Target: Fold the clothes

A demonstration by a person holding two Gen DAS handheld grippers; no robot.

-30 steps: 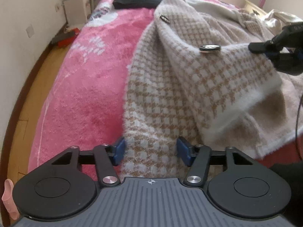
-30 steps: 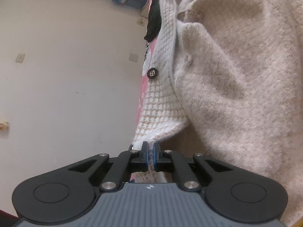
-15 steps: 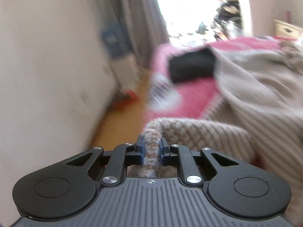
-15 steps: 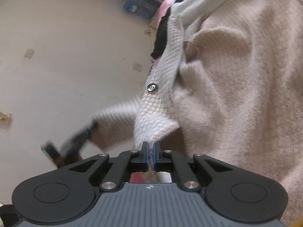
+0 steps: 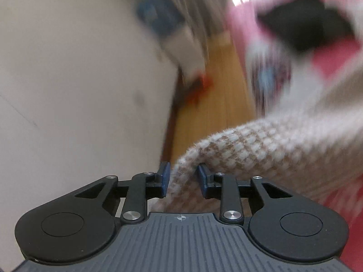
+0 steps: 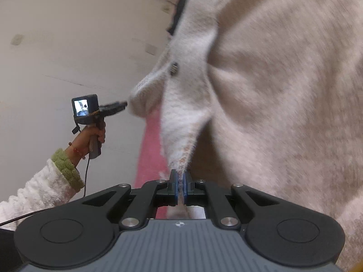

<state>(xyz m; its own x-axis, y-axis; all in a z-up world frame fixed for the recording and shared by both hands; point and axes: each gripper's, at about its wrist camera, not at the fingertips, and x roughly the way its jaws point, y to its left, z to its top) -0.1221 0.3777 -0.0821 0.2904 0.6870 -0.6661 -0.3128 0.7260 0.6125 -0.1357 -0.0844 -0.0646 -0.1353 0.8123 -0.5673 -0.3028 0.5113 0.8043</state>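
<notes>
Cardigan (image 6: 272,104) cloth, beige with a checked knit, hangs between my two tongs above the pink bed (image 6: 150,158): my right tongs (image 6: 180,187) are clamped tight on a thin edge of it, while my left tongs (image 5: 183,180) have just been opening, their pads (image 5: 165,179) partly apart with a thick checked fold (image 5: 249,156) lying between them. I count one cardigan, one button (image 6: 174,68) and two tongs. The left view is badly blurred, so the dark shape (image 5: 306,27) on the bed stays unclear.
</notes>
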